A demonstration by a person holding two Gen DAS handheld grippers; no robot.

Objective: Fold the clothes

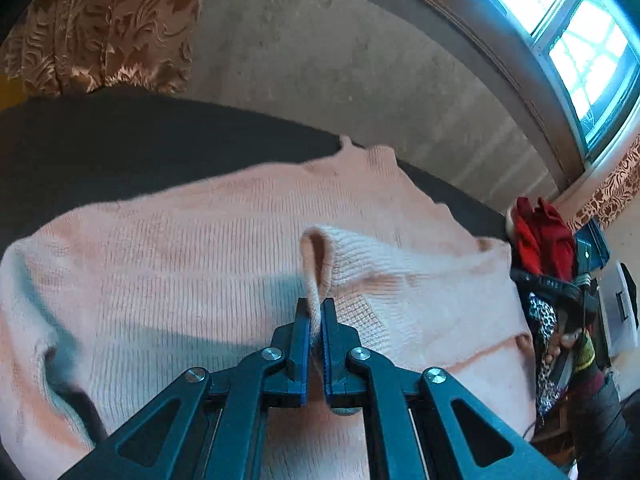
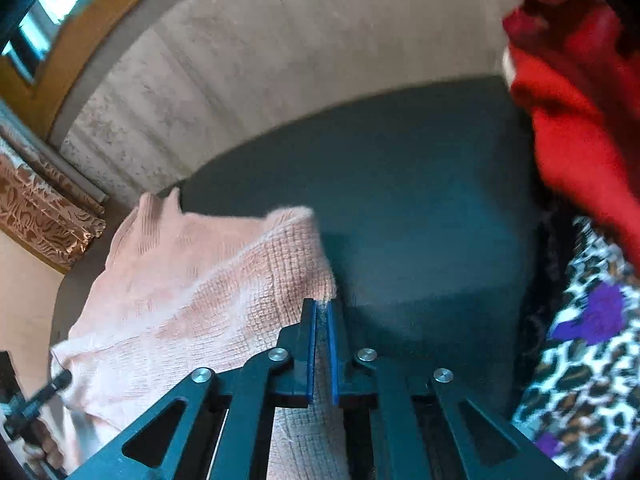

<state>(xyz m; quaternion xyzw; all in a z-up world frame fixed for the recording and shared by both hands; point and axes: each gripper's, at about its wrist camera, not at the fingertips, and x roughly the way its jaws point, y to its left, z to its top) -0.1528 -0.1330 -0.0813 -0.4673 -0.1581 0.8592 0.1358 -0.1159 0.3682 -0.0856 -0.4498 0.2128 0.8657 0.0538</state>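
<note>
Both tools pinch ribbed pink knit sweater [image 1: 200,264].

pink sweater [image 1: 200,248] in left gripper [image 1: 316,308]

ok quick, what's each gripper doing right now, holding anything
Left gripper: closed, pinching a fold of the pink sweater.
Right gripper: closed on the sweater's edge.

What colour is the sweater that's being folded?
Pale pink, a ribbed knit sweater, clearest in the left wrist view.
</note>
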